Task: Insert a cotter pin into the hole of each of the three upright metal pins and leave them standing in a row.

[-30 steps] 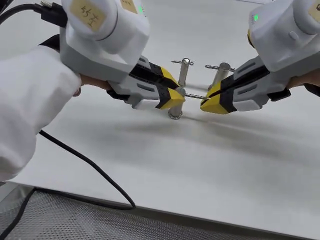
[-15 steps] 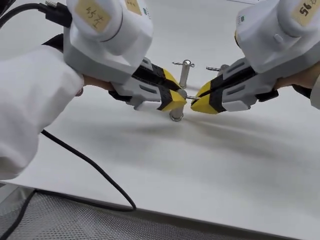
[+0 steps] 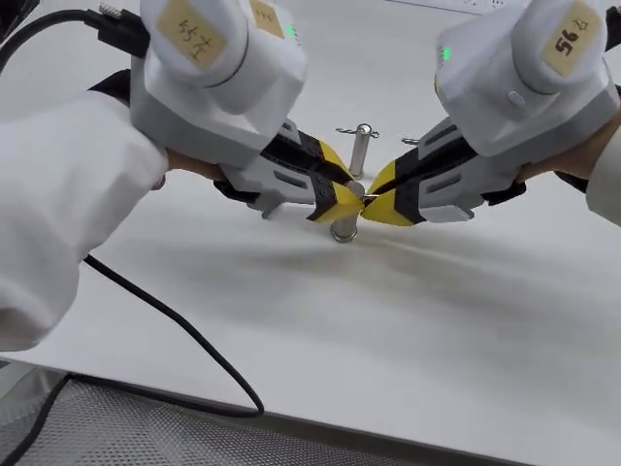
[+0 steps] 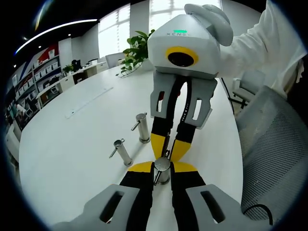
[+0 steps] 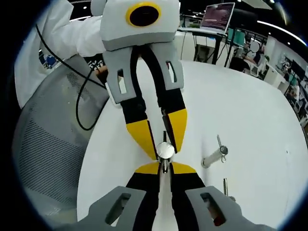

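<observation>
An upright metal pin (image 3: 343,229) stands on the white table (image 3: 408,330) between my two grippers. My left gripper (image 3: 342,199) is shut on its shaft, and the left gripper view shows the pin (image 4: 162,165) between the yellow tips. From the right, my right gripper (image 3: 380,204) is shut on a thin cotter pin (image 3: 367,201), whose tip is at the pin's head (image 5: 165,150). Behind stands a second metal pin (image 3: 361,146) with a cotter pin through it. A third pin (image 4: 142,127), also with a cotter pin, stands beside it.
A black cable (image 3: 175,320) runs from the left gripper across the table's near left part and over its front edge. A grey mesh chair (image 3: 97,432) sits below that edge. Open tabletop lies in front of the pins.
My right gripper has moved left toward the held metal pin, and the stretch of cotter pin showing between the two grippers has shrunk to almost nothing. The left gripper has stayed on the pin.
</observation>
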A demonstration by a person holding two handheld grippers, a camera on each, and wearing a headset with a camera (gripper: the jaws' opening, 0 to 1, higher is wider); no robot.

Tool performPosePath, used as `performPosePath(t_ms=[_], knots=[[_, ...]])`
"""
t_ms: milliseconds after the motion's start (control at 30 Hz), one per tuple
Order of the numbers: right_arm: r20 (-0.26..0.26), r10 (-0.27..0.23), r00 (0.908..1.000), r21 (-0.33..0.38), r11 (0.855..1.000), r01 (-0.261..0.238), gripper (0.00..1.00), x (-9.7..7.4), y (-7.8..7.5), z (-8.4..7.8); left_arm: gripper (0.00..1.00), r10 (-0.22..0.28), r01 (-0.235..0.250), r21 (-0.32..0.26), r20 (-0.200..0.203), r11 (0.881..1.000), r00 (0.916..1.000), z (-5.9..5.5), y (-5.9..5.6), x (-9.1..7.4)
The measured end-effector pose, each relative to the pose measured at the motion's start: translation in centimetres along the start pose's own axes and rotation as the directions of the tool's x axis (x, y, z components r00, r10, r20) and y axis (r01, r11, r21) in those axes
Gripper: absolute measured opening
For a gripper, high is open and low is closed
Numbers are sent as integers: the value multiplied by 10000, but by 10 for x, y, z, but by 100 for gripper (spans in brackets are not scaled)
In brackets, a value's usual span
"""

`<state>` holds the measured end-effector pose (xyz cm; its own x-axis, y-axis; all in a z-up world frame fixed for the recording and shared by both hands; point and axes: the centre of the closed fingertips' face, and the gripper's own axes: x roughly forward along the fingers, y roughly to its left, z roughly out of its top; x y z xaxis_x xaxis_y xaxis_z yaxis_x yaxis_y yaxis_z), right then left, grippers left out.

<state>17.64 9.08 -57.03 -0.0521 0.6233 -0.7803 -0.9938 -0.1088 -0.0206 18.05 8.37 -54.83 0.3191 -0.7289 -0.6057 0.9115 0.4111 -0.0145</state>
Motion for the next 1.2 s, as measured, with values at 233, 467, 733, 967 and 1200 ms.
performPosePath(t_ms=[233, 467, 733, 967, 1200], knots=[[157, -232, 9996, 399, 9989, 226, 11, -7, -6, -3, 10, -15, 15, -34, -1, 10000, 10000, 0, 0, 0], [336, -252, 9991, 595, 9980, 232, 7, -16, -6, -6, 10, -14, 14, -49, -1, 10000, 10000, 0, -1, 2], [444, -220, 9988, 748, 9970, 186, 0, -15, -2, -5, 10, 23, -23, -36, 57, 10000, 10000, -1, 3, 2], [425, -150, 9990, 741, 9972, 118, 0, -13, -2, -1, 10, 13, -13, -41, 68, 10000, 10000, 0, 2, 3], [382, -210, 9990, 738, 9971, 182, 0, -12, -2, -1, 10, 37, -34, -239, 144, 9997, 9999, 0, 3, 3]])
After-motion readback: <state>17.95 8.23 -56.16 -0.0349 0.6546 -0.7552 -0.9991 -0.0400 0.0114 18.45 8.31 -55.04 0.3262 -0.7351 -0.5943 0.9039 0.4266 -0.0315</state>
